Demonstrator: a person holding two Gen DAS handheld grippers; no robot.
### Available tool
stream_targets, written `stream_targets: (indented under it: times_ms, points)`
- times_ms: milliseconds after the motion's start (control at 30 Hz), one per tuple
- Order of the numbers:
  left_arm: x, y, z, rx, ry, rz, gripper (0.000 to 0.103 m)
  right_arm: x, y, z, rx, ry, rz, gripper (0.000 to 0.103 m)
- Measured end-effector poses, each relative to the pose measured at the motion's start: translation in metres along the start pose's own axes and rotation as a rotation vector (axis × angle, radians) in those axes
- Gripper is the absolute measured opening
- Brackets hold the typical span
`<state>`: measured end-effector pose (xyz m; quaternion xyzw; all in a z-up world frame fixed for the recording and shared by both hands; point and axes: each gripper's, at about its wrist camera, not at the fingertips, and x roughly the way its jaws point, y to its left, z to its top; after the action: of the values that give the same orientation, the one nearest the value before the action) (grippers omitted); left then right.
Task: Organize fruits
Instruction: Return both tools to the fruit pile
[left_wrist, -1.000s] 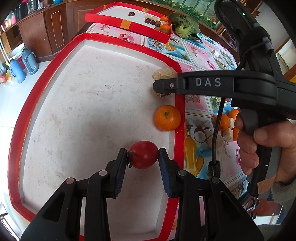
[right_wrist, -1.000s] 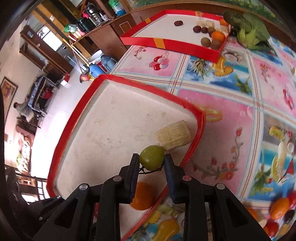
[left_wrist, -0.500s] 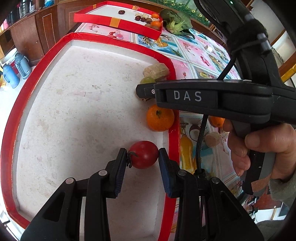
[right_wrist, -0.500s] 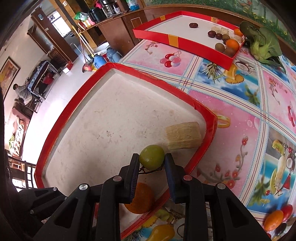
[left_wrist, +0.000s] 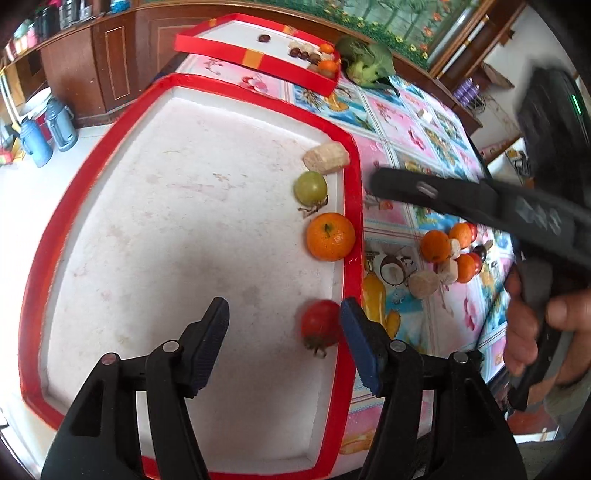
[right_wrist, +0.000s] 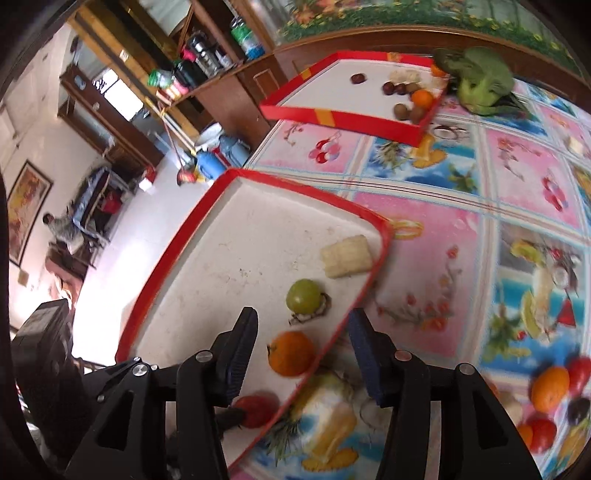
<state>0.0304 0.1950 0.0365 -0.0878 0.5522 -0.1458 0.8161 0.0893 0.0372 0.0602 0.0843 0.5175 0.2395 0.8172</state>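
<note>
A red-rimmed white tray (left_wrist: 351, 155) holds a row along its right side: a beige block (left_wrist: 327, 158), a green fruit (left_wrist: 310, 187), an orange (left_wrist: 330, 236) and a red tomato (left_wrist: 320, 326). My left gripper (left_wrist: 284, 332) is open; the tomato lies on the tray against its right finger. My right gripper (right_wrist: 301, 343) is open and empty, above the orange (right_wrist: 291, 353) and behind the green fruit (right_wrist: 303, 295). The tomato also shows in the right wrist view (right_wrist: 256, 410).
A pile of loose fruit (left_wrist: 450, 254) lies on the patterned tablecloth right of the tray, also in the right wrist view (right_wrist: 550, 387). A second red tray (right_wrist: 347, 116) with small fruits and a green vegetable (right_wrist: 476, 81) stand at the far end.
Both grippers have opened. The left one let the tomato down onto the tray; the right one let go of the green fruit beside the beige block and drew back to the right.
</note>
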Motion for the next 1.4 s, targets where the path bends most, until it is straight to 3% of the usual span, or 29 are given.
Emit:
stream_targets:
  times_ms: [300, 533, 833, 1267, 1400]
  points:
    - [-0.018, -0.008, -0.014, -0.007, -0.017, 0.003, 0.062, -0.062, -0.054, -0.073, 0.141, -0.045, -0.047, 0.059]
    - [-0.012, -0.061, -0.012, 0.157, -0.012, -0.016, 0.062, -0.091, -0.098, -0.117, 0.273, -0.046, -0.116, 0.06]
    - [0.012, -0.12, -0.013, 0.302, 0.046, -0.047, 0.062, -0.126, -0.126, -0.145, 0.331, -0.094, -0.168, 0.06]
    - [0.034, -0.137, -0.015, 0.293, 0.084, -0.026, 0.062, -0.166, -0.187, -0.152, 0.445, -0.166, -0.274, 0.058]
    - [0.037, -0.136, -0.014, 0.271, 0.088, -0.026, 0.061, -0.167, -0.204, -0.142, 0.468, -0.16, -0.311, 0.044]
